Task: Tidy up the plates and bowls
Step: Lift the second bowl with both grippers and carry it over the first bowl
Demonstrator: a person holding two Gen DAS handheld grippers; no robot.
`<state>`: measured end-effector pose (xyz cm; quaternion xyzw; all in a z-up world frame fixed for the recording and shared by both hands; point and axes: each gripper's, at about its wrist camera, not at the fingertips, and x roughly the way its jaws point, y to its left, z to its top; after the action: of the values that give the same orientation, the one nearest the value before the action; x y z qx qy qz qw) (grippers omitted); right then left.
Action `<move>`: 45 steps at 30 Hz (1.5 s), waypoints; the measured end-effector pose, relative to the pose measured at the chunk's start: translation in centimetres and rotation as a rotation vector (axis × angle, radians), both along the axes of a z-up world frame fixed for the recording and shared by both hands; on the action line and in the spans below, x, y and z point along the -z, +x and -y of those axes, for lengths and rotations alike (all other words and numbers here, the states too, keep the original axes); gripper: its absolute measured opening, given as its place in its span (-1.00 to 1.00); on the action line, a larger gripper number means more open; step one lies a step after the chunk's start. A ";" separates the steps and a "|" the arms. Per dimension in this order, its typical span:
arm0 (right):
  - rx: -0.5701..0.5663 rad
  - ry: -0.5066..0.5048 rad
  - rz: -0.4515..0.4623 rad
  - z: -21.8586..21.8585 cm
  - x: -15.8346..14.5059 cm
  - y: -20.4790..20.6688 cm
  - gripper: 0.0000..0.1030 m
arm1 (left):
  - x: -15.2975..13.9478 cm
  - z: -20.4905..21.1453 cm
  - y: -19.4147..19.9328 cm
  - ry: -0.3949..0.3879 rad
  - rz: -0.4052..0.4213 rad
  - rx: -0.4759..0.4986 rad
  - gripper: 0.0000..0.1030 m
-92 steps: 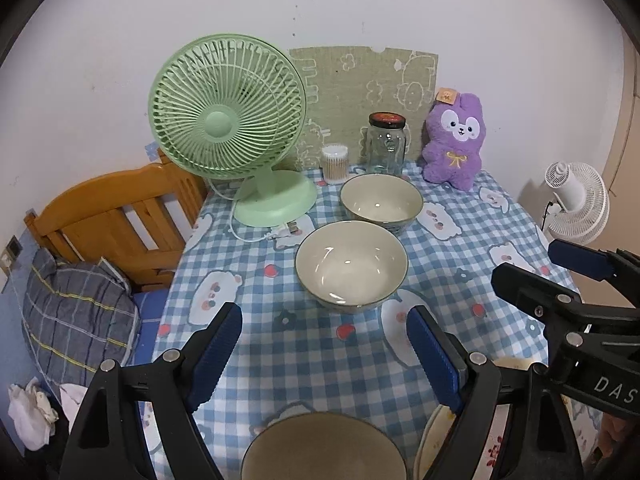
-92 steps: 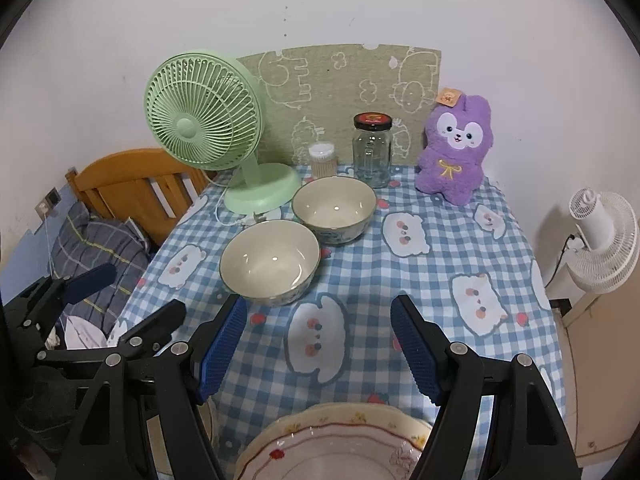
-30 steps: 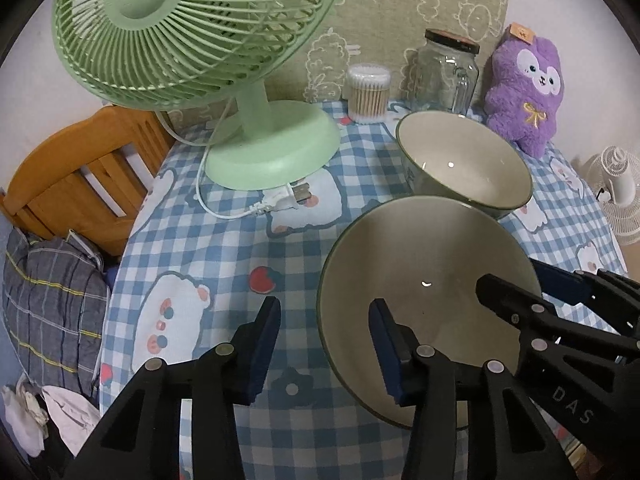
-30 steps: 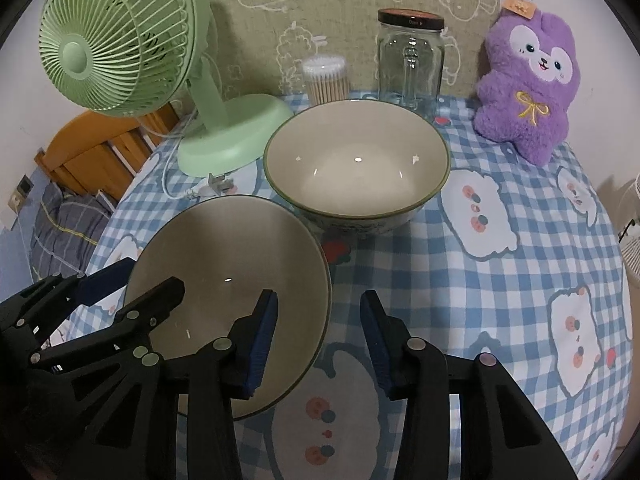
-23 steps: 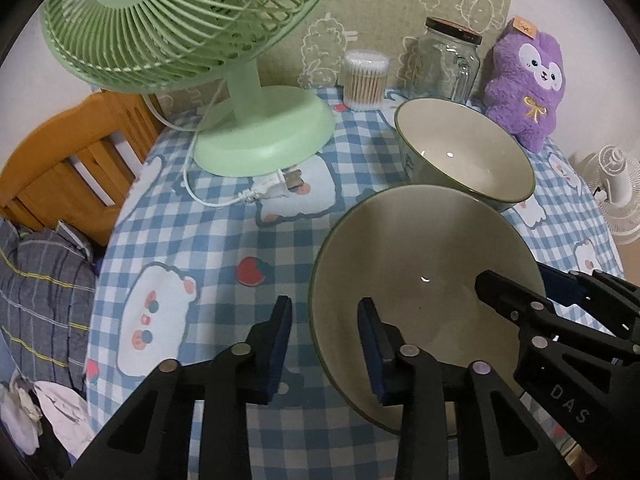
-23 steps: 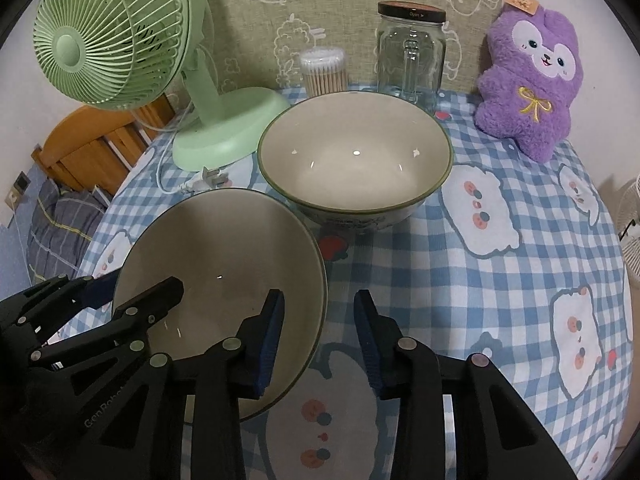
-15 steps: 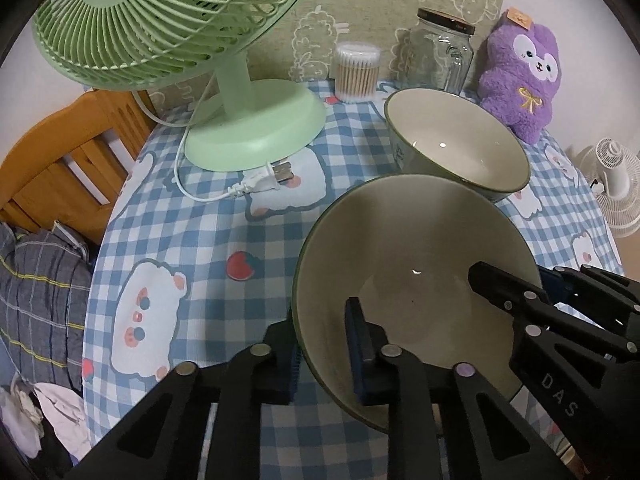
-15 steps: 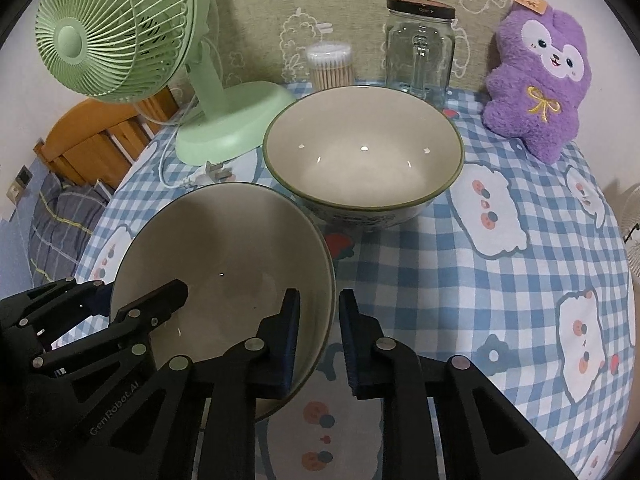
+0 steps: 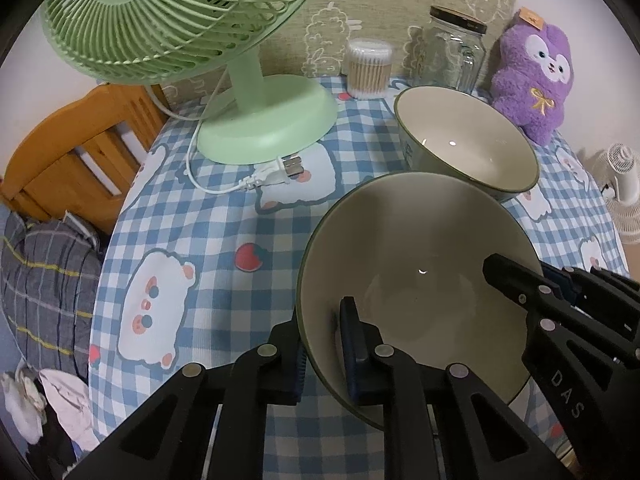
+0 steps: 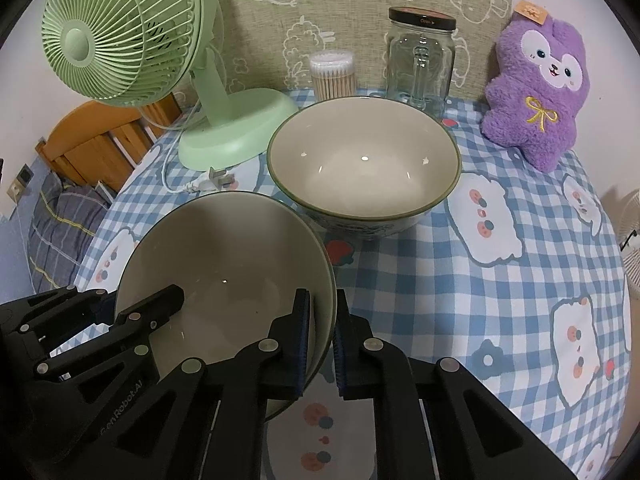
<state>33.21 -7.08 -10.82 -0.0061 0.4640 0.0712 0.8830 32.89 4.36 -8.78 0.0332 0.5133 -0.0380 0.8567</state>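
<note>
I've got both tongs, left [image 9: 322,354] and right [image 10: 322,338], clenched on opposite rims of the near bowl [image 9: 416,248], second bowl [image 10: 362,164] just beyond them on the surface [image 10: 520,280].

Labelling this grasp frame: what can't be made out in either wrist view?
- Left wrist view: near rim of the cream green-rimmed near bowl, covered by the left gripper fingers.
- Right wrist view: whether that bowl has left the blue checked tablecloth; its underside is hidden.
- Right wrist view: label on the purple plush toy, too small.
- Both views: pale green desk fan, cut off by the edge.
</note>
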 end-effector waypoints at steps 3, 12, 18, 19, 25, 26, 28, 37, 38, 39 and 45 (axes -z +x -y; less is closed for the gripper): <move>0.004 0.006 -0.008 0.2 -0.1 -0.1 -0.75 | -0.3 0.1 -0.2 -0.001 0.004 -0.001 -0.77; 0.003 0.015 0.012 0.5 -1.1 -1.3 -0.75 | -0.8 0.2 -0.9 -0.013 0.006 0.000 -0.77; -0.010 0.002 0.042 0.1 -2.2 -2.4 -0.75 | -1.8 0.0 -2.1 -0.009 0.027 -0.001 -0.77; -0.011 0.002 0.046 0.1 -2.4 -2.7 -0.75 | -2.0 0.0 -2.2 -0.008 0.030 -0.001 -0.77; -0.013 0.001 0.074 -0.1 -4.1 -4.3 -0.75 | -3.5 0.0 -3.6 -0.005 0.055 0.000 -0.77; -0.014 0.000 0.078 -0.2 -4.3 -4.6 -0.75 | -3.7 0.0 -3.8 -0.005 0.057 0.001 -0.77; -0.015 0.000 0.087 -0.2 -4.9 -5.2 -0.75 | -4.2 0.0 -4.4 -0.005 0.063 0.000 -0.77; -0.022 0.000 0.118 -0.4 -6.8 -8.4 -0.75 | -6.2 -0.1 -7.5 0.011 0.102 -0.004 -0.77; -0.023 -0.001 0.121 -0.5 -7.0 -8.7 -0.75 | -6.5 -0.1 -7.9 0.012 0.107 -0.004 -0.77; -0.025 0.000 0.124 -0.5 -7.2 -9.1 -0.75 | -6.7 -0.2 -8.2 0.012 0.111 -0.005 -0.77; -0.029 -0.003 0.145 -0.8 -8.1 -11.6 -0.75 | -7.8 -0.3 -10.6 0.017 0.139 0.000 -0.76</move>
<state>21.64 -6.27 -2.70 -0.0195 0.3988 0.0827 0.9131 22.30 4.67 -0.96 0.0428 0.4526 -0.0313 0.8901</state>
